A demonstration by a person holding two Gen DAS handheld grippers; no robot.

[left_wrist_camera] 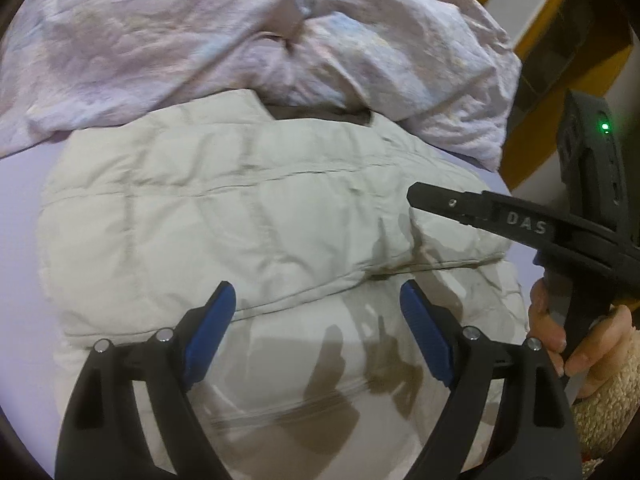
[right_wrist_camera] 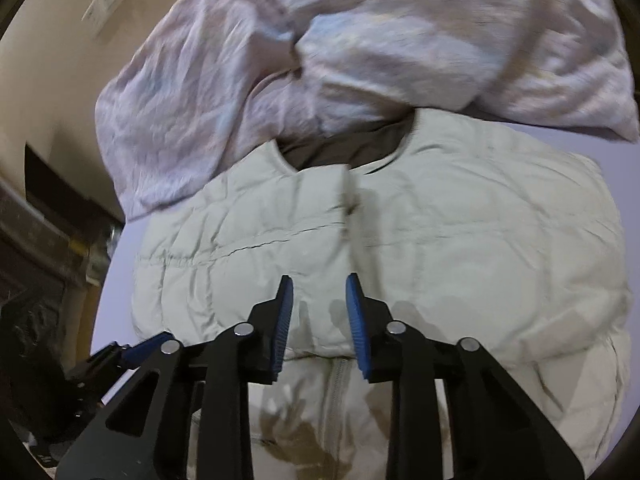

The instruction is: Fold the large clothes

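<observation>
A pale grey quilted puffer jacket (left_wrist_camera: 248, 216) lies spread on the lilac bed sheet (left_wrist_camera: 24, 216), its collar opening (right_wrist_camera: 340, 152) at the far end. My left gripper (left_wrist_camera: 317, 288) hovers over its near part, open wide, with nothing between the blue pads. In the left wrist view my right gripper (left_wrist_camera: 416, 198) reaches in from the right over the jacket's edge, held by a hand (left_wrist_camera: 560, 344) in a fleecy sleeve. In its own view the right gripper (right_wrist_camera: 319, 280) stands narrowly open above the jacket's (right_wrist_camera: 460, 240) middle seam, holding nothing. The left gripper's pad (right_wrist_camera: 140, 350) shows at the lower left.
A crumpled pink-lilac duvet (left_wrist_camera: 200, 40) is heaped just beyond the collar. Left of the bed in the right wrist view are a beige wall (right_wrist_camera: 48, 80) and dark wooden furniture (right_wrist_camera: 36, 240). A yellow and white surface (left_wrist_camera: 532, 4) lies past the bed's right edge.
</observation>
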